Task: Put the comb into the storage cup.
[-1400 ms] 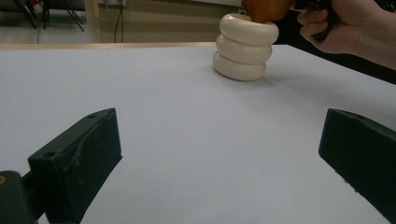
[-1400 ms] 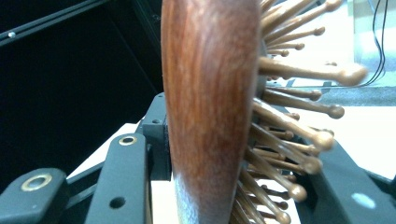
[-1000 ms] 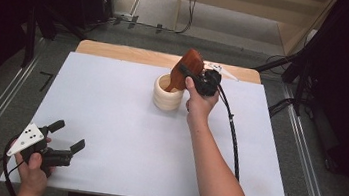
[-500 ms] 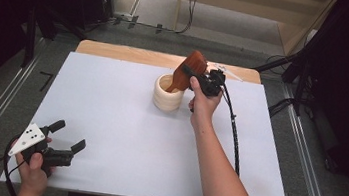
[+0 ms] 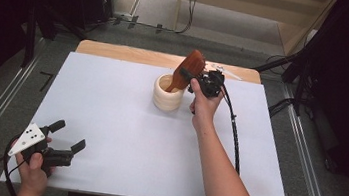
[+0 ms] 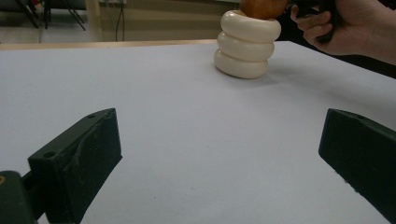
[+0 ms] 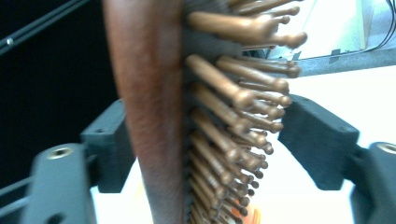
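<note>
Two hand-held grippers: the right (image 5: 184, 72) pinches a wooden hairbrush (image 5: 187, 70) over a cream holder (image 5: 168, 93); left (image 5: 68, 135) spread

Holder (image 5: 168, 93): I see it far-centre on the table (image 5: 124, 122).
Brush (image 5: 188, 69): in holder, leaning right.
Right gripper (image 5: 196, 77): right of holder.
Left gripper (image 5: 68, 135): near-left corner.

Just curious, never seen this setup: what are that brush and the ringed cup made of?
The brush looks like reddish-brown wood with a smooth, lightly glossy back; its pins look wooden too, with rounded tips. The ringed cup is cream and smooth with a soft sheen, possibly ceramic or plastic; the pictures leave that open.
</note>
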